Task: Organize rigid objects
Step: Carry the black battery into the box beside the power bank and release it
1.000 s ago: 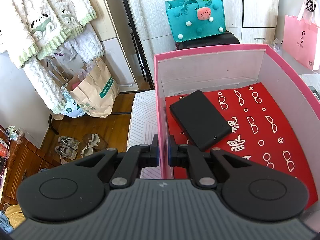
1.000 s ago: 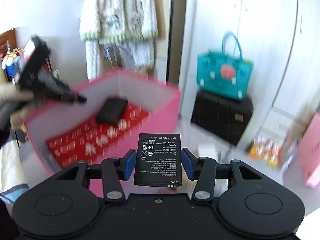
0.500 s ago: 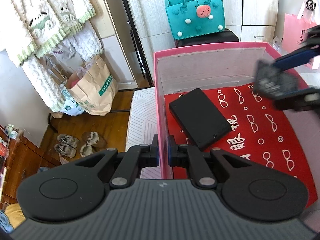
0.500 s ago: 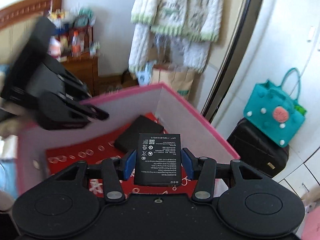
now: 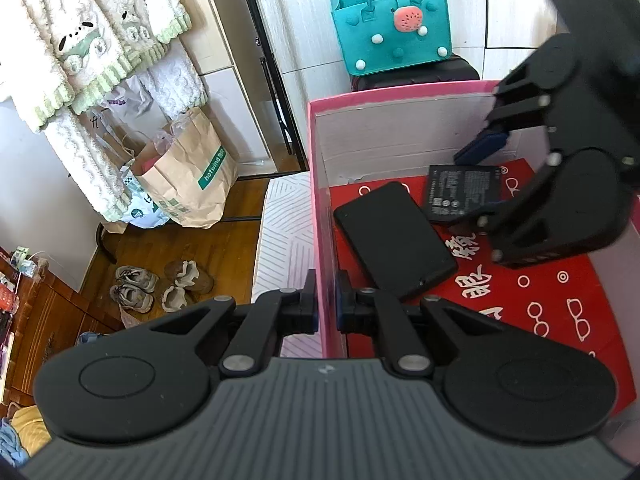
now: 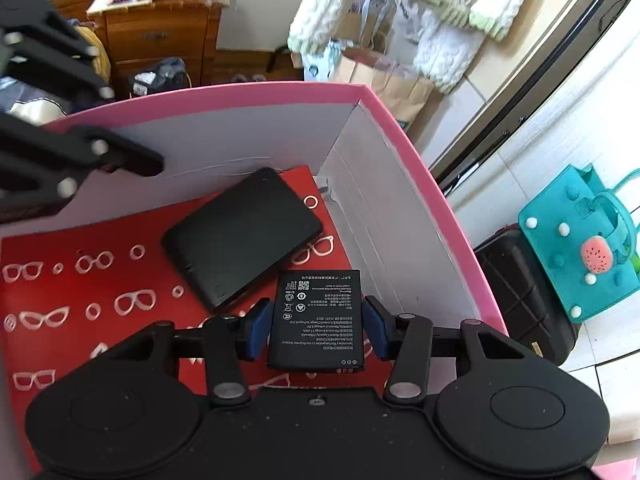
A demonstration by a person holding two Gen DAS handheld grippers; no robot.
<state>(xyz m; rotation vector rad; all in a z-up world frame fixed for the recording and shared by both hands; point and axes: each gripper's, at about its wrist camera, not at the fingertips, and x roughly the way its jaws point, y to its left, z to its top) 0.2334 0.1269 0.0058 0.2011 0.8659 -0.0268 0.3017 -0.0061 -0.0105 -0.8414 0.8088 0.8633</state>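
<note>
Across the right half of the left wrist view, the pink box [image 5: 400,94] is seen from above, its red liner printed with white spectacles. Its near wall, at lower centre of that frame, is clamped between the jaws of the left gripper [image 5: 326,306], which are clenched tight on the cardboard, presumably to steady the box. On the liner, toward the upper left corner of the box, a black phone-like slab [image 5: 394,240] is already laid flat, so at least one item can be judged as stowed. At the upper right of the same frame, the right gripper [image 5: 478,178] is shown reaching down into the box. A flat black battery [image 6: 316,318] (label side up, print legible in the right wrist view) is grasped between its blue pads, just beside the slab's corner and low over the liner; whether it touches the liner cannot be told. The placing of this battery is judged to be nearly done: only the lowering and release are left. Whether further objects wait outside the box is not shown.
</note>
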